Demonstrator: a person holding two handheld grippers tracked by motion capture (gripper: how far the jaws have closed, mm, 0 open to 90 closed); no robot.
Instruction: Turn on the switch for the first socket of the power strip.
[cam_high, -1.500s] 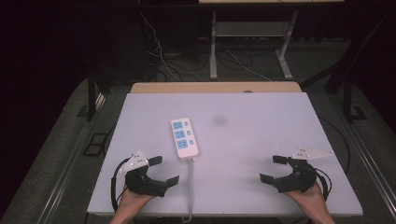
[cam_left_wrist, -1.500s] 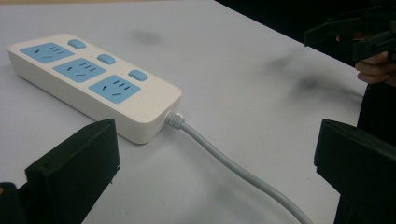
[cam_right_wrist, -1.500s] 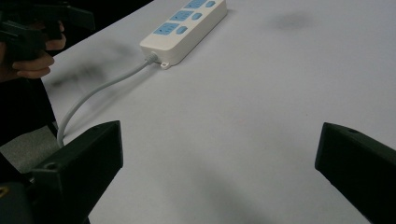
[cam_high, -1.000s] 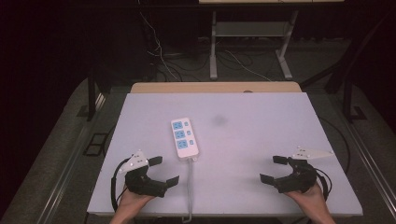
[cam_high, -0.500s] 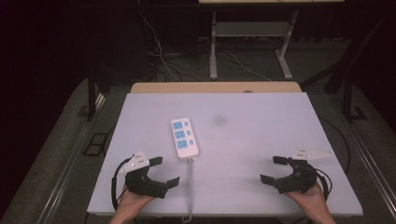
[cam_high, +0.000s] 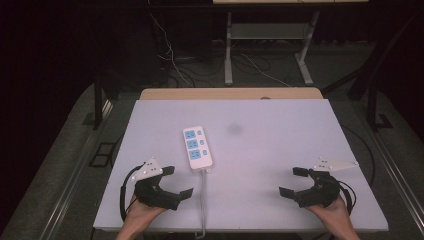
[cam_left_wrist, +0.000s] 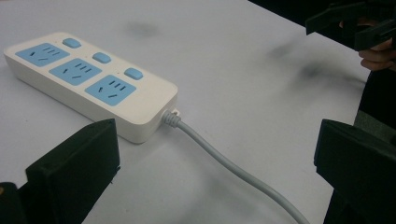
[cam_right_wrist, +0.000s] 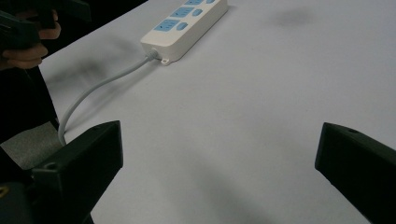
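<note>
Both my left gripper (cam_high: 176, 183) and right gripper (cam_high: 294, 181) are wide open, holding nothing. The power strip (cam_high: 198, 146) is nearest my left. I should go slowly and grab it by its sides, not its cord (cam_high: 202, 200).

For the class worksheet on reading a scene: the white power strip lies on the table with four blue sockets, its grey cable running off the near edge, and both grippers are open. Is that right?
Not quite. The power strip has three blue sockets, not four, each with a blue switch beside it, as the left gripper view shows. The rest holds: its grey cable runs off the table's near edge, and the left gripper and right gripper are both open.
</note>
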